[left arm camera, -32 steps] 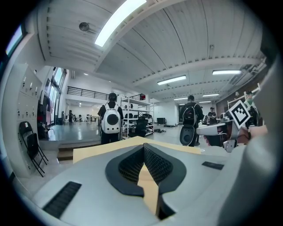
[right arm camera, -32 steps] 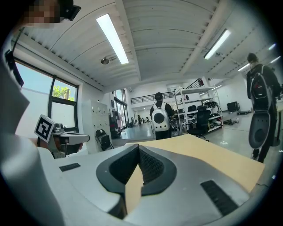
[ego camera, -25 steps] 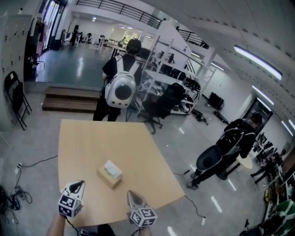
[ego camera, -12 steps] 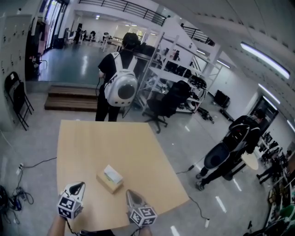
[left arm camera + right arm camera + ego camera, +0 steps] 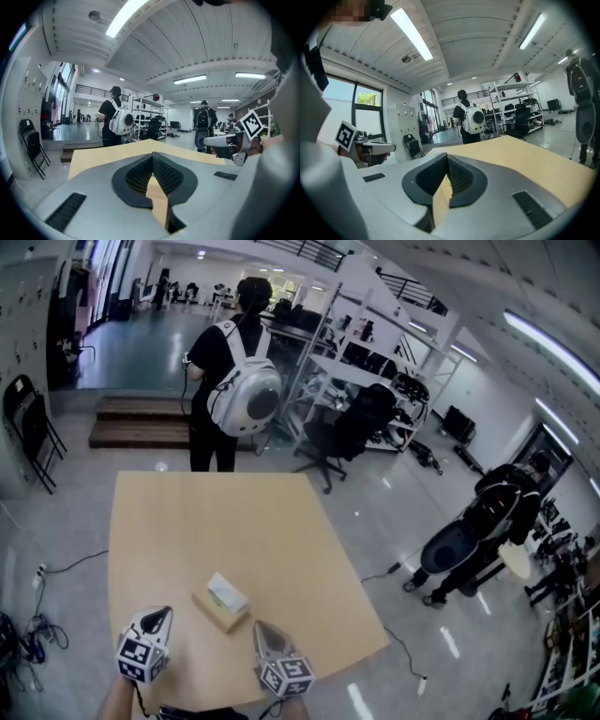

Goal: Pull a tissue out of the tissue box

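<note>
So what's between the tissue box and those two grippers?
Nothing: the head view shows only bare table between tissue box, left gripper and right gripper.

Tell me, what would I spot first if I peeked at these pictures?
Probably the big tan table with one small tissue box sitting alone near its near edge. Close by, the left gripper and right gripper hang either side of it, jaws shut. Beyond the table stands a person wearing a round white backpack.
</note>
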Demonstrator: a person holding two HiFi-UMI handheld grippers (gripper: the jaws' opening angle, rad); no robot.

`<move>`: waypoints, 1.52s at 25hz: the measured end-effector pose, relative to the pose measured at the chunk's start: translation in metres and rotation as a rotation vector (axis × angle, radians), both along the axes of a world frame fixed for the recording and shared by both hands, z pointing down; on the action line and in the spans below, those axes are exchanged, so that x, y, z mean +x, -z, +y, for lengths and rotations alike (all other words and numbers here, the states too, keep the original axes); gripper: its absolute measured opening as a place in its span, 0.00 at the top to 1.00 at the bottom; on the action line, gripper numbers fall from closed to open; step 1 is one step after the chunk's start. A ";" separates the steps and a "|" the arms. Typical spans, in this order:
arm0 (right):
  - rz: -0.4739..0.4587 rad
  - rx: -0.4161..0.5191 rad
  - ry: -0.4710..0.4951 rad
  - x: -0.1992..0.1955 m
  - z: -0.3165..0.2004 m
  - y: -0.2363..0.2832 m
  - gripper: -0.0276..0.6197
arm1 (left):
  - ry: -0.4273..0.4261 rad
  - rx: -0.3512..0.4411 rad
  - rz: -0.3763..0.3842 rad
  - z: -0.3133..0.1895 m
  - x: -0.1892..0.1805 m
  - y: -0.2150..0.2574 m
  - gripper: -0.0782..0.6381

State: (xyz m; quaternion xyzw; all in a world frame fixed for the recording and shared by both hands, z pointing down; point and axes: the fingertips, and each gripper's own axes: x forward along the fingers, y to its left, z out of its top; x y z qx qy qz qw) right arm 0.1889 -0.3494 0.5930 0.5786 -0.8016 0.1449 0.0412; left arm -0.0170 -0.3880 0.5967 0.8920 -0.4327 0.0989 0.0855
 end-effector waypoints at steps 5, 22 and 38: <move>-0.008 -0.033 -0.004 0.005 -0.011 -0.017 0.94 | 0.002 -0.023 0.009 -0.011 0.006 -0.013 0.88; -0.013 -0.140 0.035 0.002 -0.045 -0.069 0.94 | -0.005 -0.093 -0.002 -0.032 0.014 -0.050 0.88; -0.039 -0.190 0.030 -0.002 -0.068 -0.100 0.94 | -0.023 -0.131 0.009 -0.050 0.019 -0.077 0.88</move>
